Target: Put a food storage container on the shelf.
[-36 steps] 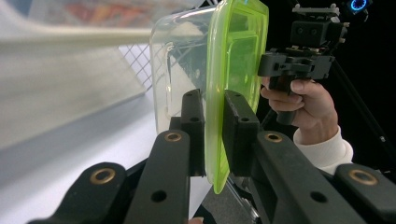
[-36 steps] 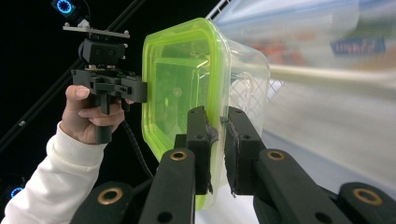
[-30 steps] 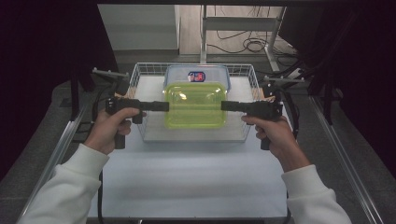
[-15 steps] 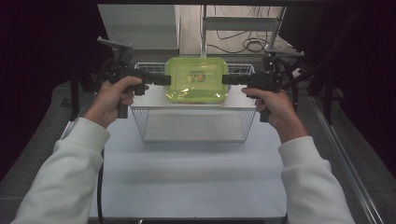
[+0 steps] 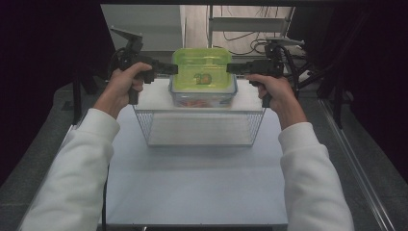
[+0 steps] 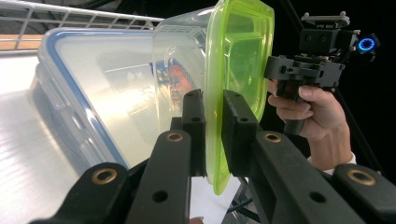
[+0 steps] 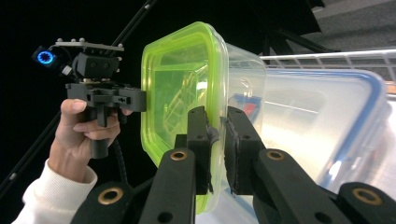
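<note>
Under the green lid (image 5: 201,67), the container's (image 5: 202,98) contents are blurred.

A wire basket (image 5: 199,126) stands on the white surface (image 5: 192,187), near its far half; its floor shows bare through the mesh. Beyond it, partly hidden in the high view, lies a larger clear tub with a blue-edged lid (image 6: 70,93), its frosted side close behind in both claw views. Something red and blue shows dimly through its wall. Past the surface's far edge, dark cables (image 5: 240,36) lie on the floor beneath a metal frame (image 5: 250,24). A grey rail (image 5: 356,163) runs along the right side.
</note>
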Available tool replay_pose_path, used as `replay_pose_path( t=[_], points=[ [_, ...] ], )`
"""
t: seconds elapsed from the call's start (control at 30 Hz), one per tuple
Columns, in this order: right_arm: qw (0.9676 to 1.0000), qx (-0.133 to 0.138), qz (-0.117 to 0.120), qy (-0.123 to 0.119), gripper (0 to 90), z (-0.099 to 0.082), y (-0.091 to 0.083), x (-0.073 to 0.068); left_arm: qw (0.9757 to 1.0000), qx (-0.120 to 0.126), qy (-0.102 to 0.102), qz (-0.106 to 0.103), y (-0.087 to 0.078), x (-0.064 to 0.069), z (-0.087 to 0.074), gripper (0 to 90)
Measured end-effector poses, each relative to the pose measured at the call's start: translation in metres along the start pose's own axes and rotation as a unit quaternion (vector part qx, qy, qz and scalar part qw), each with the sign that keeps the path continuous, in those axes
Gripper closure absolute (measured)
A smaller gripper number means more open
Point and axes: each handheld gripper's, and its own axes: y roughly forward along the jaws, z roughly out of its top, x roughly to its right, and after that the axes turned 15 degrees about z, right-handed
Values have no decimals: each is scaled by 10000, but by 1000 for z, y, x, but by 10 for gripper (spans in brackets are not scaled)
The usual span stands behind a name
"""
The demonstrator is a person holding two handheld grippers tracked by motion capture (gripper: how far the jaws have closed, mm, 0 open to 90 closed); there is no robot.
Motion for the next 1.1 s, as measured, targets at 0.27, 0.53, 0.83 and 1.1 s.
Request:
replay_pose_path(
  t=[0.27,0.53,0.83,1.1],
  points=[
    [9996,245,8,107,773,1,0,11,9993,296,-241,17,9,-4,1,787],
    [9989,380,-247,119,705,0,8,19,9986,365,-364,151,19,-9,3,729],
    [9982,499,-249,199,587,-1,10,25,9983,444,-334,171,25,-12,3,530],
    [9967,750,-304,-13,449,-1,-1,16,9967,683,-215,390,15,-8,0,295]
  ],
)
